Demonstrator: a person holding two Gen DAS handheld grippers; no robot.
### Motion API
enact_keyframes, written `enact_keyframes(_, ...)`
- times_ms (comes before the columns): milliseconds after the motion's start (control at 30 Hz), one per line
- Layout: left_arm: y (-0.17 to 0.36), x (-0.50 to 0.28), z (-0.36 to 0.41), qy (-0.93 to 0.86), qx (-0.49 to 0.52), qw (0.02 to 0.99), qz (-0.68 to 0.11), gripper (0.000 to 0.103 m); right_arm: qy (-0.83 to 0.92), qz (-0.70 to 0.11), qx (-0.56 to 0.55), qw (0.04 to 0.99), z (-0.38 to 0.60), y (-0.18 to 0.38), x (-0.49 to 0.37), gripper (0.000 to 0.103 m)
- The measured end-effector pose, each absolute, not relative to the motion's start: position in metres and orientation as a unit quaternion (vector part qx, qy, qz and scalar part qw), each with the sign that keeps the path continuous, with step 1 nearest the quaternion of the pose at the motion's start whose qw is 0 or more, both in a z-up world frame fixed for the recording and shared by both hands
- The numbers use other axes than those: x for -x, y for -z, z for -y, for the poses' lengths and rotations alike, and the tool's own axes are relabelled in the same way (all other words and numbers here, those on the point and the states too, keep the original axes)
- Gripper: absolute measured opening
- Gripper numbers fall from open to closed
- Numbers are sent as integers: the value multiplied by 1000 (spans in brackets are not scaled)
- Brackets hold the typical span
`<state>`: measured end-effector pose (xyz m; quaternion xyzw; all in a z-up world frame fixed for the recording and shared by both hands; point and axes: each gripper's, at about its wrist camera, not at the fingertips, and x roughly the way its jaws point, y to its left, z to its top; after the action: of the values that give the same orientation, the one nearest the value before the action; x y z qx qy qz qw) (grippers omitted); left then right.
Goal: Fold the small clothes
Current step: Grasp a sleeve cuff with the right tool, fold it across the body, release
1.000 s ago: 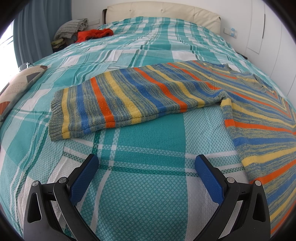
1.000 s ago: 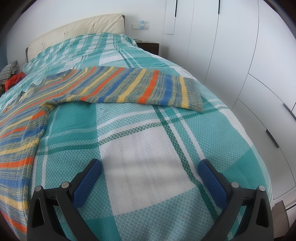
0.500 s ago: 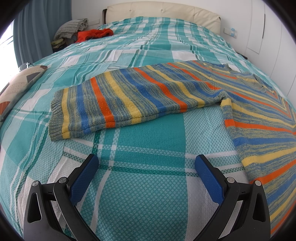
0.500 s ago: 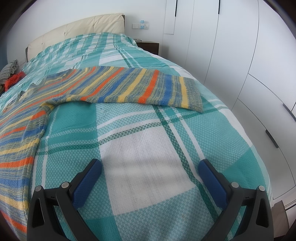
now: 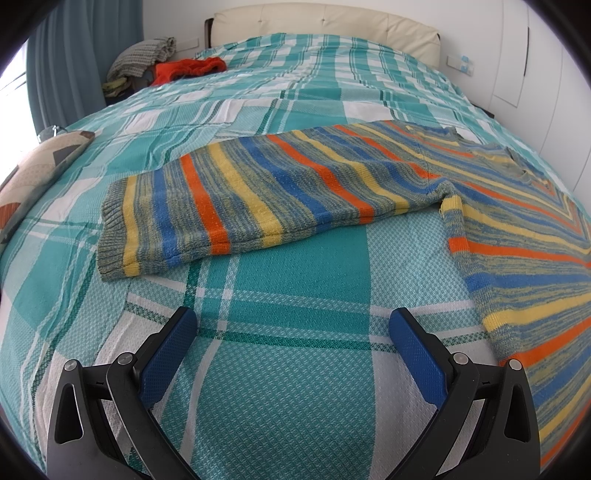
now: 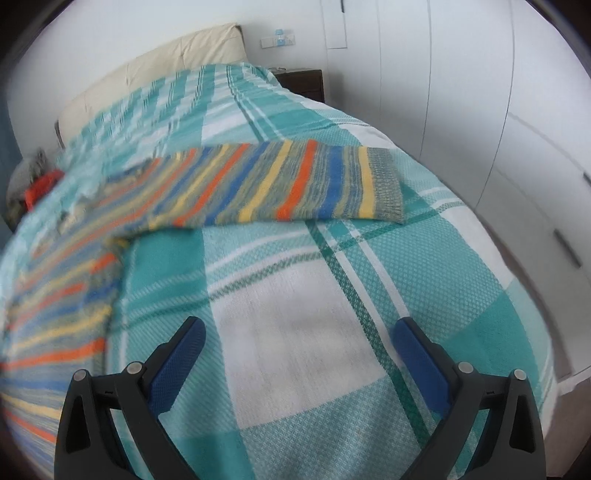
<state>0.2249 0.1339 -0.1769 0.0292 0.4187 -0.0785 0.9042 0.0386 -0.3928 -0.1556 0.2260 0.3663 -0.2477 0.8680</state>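
Note:
A striped knit sweater (image 5: 498,221) in blue, orange, yellow and grey lies flat on the bed. In the left wrist view its left sleeve (image 5: 236,199) stretches out to the left, cuff nearest the bed's left side. In the right wrist view the other sleeve (image 6: 295,184) stretches right, and the body (image 6: 55,314) lies at the left. My left gripper (image 5: 293,332) is open and empty over bare bedspread below the left sleeve. My right gripper (image 6: 299,343) is open and empty over bare bedspread below the right sleeve.
The bed has a teal and white plaid bedspread (image 5: 295,406) and a cream headboard (image 5: 321,22). A red garment (image 5: 188,68) and grey clothes (image 5: 144,55) lie at the far left corner. A patterned cushion (image 5: 33,177) lies left. White wardrobe doors (image 6: 517,129) stand right of the bed.
The right gripper has moved; its view has shifted and blurred, with the right sleeve now more central. The left gripper has stayed still. Both stay open.

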Motion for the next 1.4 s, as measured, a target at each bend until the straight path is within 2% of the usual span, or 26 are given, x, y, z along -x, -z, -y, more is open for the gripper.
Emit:
enact_keyframes(200,177,-225,-134,78,-29,904,-419,103,209,-269,-475,811,513,147,-13,85)
enact_keyframes(300,177,-225,-134,78,-30,904,-420,103,166,-269,-560,766,566,166,-20,79)
enact_keyframes(400,178,-228,-133,78,-31,901,-425,103,125,-278,-573,761,586,173,-35,69)
enact_keyframes(533,179,-231,-132,77,-32,903,-422,103,86,-320,-546,769,586,177,-70,65)
enact_keyframes(633,179,-231,-130,75,-34,902,-423,103,112,-317,-539,772,589,185,-77,55)
enact_keyframes(667,179,-233,-130,72,-30,900,-428,103,120,-316,-549,764,590,189,-77,45)
enact_keyframes(700,179,-234,-130,68,-27,897,-436,103,132,-323,-549,759,590,192,-78,25)
enact_keyframes(733,178,-235,-129,62,-23,893,-445,103,147,-337,-541,757,590,192,-79,11)
enact_keyframes(767,177,-236,-129,57,-18,888,-456,103,159,-350,-531,755,590,191,-80,3)
enact_keyframes(933,177,-229,-130,64,-17,890,-452,103,131,-337,-479,800,567,131,-98,3)
enact_keyframes(1133,177,-222,-129,55,-22,900,-432,103,-14,-353,-372,858,444,30,-194,3)
enact_keyframes(1233,177,-221,-129,55,-21,901,-430,103,-81,-366,-357,856,367,18,-244,3)
enact_keyframes(1333,177,-220,-129,55,-21,902,-428,103,-129,-393,-325,851,298,30,-285,6)
enact_keyframes(1367,177,-220,-130,55,-21,902,-428,103,-146,-411,-326,839,281,38,-296,21)
enact_keyframes(1400,177,-219,-130,56,-20,902,-427,103,-157,-431,-331,825,269,47,-306,46)
